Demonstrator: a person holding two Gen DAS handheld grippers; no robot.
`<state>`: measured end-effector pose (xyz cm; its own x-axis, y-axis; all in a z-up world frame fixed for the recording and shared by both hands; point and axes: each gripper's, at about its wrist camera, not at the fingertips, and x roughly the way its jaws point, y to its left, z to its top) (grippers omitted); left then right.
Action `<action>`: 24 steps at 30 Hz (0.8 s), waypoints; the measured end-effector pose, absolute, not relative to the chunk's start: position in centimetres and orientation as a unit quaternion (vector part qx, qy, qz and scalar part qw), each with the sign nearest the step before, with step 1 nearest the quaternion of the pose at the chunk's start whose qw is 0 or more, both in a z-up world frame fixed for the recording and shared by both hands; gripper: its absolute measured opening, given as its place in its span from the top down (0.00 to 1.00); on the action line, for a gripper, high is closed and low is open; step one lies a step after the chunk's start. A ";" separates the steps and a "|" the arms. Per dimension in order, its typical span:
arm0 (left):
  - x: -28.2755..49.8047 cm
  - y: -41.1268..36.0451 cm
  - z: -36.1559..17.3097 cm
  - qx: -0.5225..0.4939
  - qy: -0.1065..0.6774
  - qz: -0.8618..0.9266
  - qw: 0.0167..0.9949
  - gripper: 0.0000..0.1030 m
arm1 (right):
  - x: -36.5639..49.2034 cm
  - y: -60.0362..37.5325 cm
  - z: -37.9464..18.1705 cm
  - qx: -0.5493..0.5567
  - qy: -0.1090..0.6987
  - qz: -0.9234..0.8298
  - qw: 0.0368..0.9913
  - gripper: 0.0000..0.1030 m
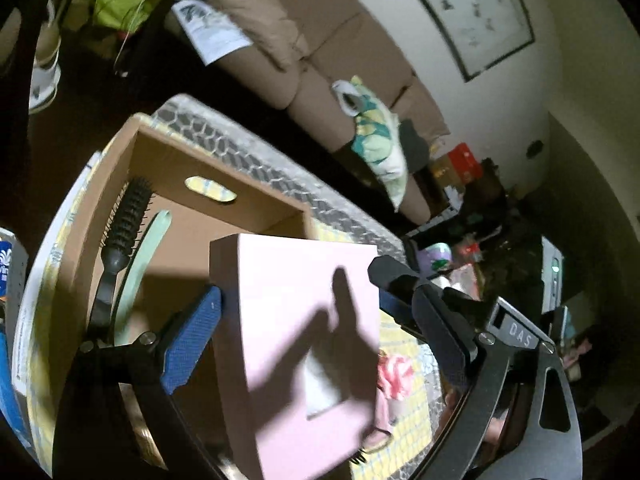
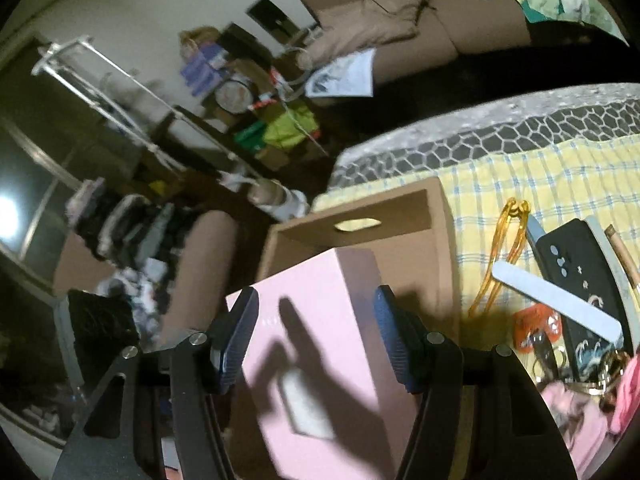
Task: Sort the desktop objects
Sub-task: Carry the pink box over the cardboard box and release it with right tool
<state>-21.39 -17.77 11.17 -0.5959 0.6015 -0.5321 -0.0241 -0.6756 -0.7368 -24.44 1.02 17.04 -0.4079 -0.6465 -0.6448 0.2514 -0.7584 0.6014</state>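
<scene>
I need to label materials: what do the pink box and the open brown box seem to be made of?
Pink box: probably coated paperboard, smooth matte faces, crisp edges. Brown box: likely cardboard, dull tan walls with a punched handle slot.

We take the brown sofa (image 1: 320,52) as our landmark. Above it on the pale wall (image 1: 568,60) hangs a framed picture (image 1: 468,8). On its seat lie a floral cushion (image 1: 380,140) and a printed sheet (image 1: 212,28). Beside its far arm stands a heap of boxes and bags (image 2: 256,112) (too blurred to sort out). Further off, a bright light (image 2: 6,216) glares near a white rack (image 2: 96,80).
</scene>
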 end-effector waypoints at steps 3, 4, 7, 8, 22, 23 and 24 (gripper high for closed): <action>-24.5 -17.7 8.0 -0.429 -0.365 0.806 0.181 0.08 | -26.3 0.7 14.4 0.483 -0.204 -0.813 0.254 0.40; -25.1 -17.6 7.3 -0.434 -0.368 0.803 0.179 0.08 | -27.0 0.7 13.5 0.487 -0.203 -0.813 0.246 0.40; -27.8 -17.3 5.8 -0.447 -0.371 0.793 0.184 0.08 | -28.5 0.7 11.9 0.490 -0.190 -0.818 0.231 0.42; -28.4 -17.2 5.7 -0.450 -0.366 0.795 0.179 0.08 | -29.0 0.8 11.5 0.489 -0.191 -0.819 0.232 0.44; -20.2 -14.6 8.8 -0.518 -0.110 0.824 0.202 0.07 | -23.7 4.9 14.3 0.468 -0.145 -0.825 0.282 0.30; -19.4 -14.0 8.6 -0.530 -0.081 0.819 0.204 0.07 | -22.9 5.5 14.5 0.469 -0.146 -0.824 0.284 0.29; -18.9 -13.5 8.2 -0.542 -0.054 0.813 0.204 0.07 | -22.1 6.0 14.6 0.470 -0.147 -0.822 0.286 0.28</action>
